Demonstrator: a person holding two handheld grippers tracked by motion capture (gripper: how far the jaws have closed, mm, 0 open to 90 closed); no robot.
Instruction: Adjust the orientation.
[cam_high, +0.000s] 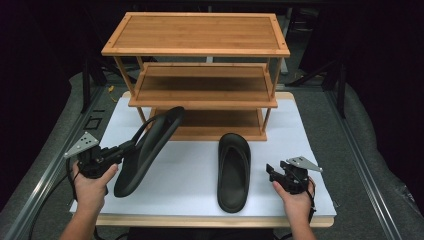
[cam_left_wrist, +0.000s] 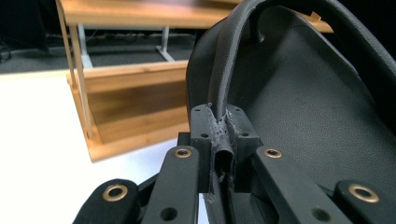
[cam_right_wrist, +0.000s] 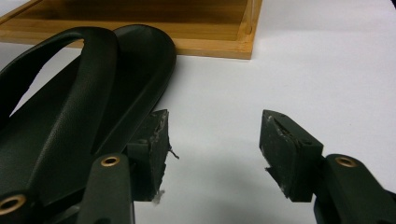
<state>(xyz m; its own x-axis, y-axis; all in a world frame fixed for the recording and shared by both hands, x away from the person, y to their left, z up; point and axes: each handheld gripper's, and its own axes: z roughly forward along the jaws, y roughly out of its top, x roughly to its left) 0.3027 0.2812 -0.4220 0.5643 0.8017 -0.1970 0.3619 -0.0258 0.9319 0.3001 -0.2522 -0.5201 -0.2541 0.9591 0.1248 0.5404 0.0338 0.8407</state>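
Observation:
Two black slippers are on the white table. My left gripper (cam_high: 131, 146) is shut on the side rim of the left slipper (cam_high: 150, 150), which is tilted up with its toe toward the bamboo rack (cam_high: 200, 50). In the left gripper view the black fingers (cam_left_wrist: 201, 135) pinch the slipper's rim (cam_left_wrist: 222, 154). The right slipper (cam_high: 233, 170) lies flat, toe toward the rack. My right gripper (cam_high: 270, 172) is open just right of it, near its heel side. The right gripper view has the open gripper (cam_right_wrist: 212, 140) beside that slipper (cam_right_wrist: 70, 116), nothing between its jaws.
The three-tier bamboo shoe rack stands at the back of the table, its shelves bare; its lowest shelf (cam_high: 215, 131) sits just beyond both slippers. A white sheet (cam_high: 190, 170) covers the wooden tabletop. Dark floor and metal rails surround the table.

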